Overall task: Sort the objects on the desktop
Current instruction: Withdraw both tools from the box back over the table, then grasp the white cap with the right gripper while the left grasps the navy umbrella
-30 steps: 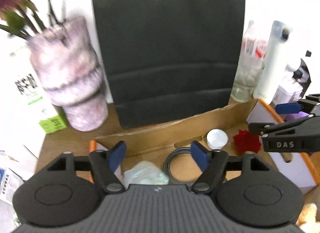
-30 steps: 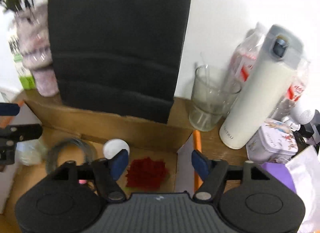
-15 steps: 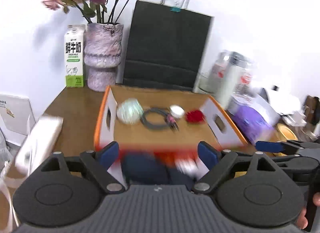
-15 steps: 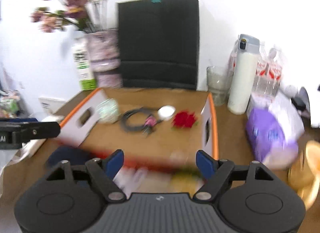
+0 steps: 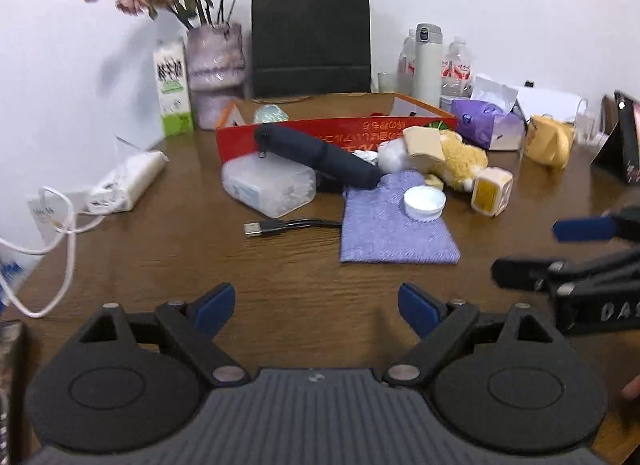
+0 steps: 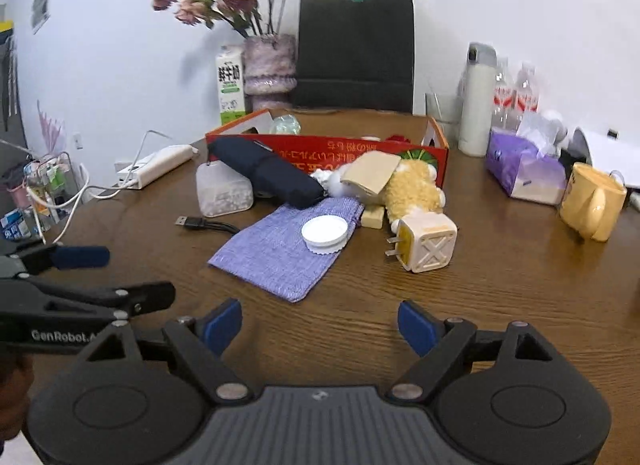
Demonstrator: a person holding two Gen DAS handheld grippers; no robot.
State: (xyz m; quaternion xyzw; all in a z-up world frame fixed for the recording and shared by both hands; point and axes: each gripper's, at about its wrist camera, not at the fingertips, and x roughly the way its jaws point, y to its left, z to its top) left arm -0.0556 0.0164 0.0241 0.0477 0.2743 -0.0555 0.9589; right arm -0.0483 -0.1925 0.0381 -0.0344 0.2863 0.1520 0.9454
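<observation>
Broadly, the brown wooden worktop [image 5: 168, 249] fills both views, with clutter gathered toward 12 o'clock. Largest on it is the red cardboard box [image 5: 340, 133], open at the top, standing in front of a black paper bag [image 5: 310, 37]; a vase of pink flowers [image 5: 216, 61] and a milk carton [image 5: 173, 89] stand at its 10 o'clock. Leaning against the box's near wall lies a dark folded umbrella [image 5: 320, 155], its upper end resting on a clear plastic container [image 5: 268, 185]. A purple cloth [image 5: 394, 221] lies flat at 1 o'clock of the left tongs [image 5: 316, 305], with a white lid [image 5: 424, 202] sitting on its far right corner. A yellow plush toy [image 5: 460, 161] lies just beyond the cloth, a tan cardboard piece on top of it, and a cream plug adapter [image 6: 426, 241] rests on its side beside the toy. A black USB cable [image 5: 280, 227] runs out from under the cloth's left edge.

Both tongs have just been opening; the left pair and the right tongs [image 6: 320, 325] now stand spread wide over bare wood, nothing between them, well short of the cloth.
</observation>
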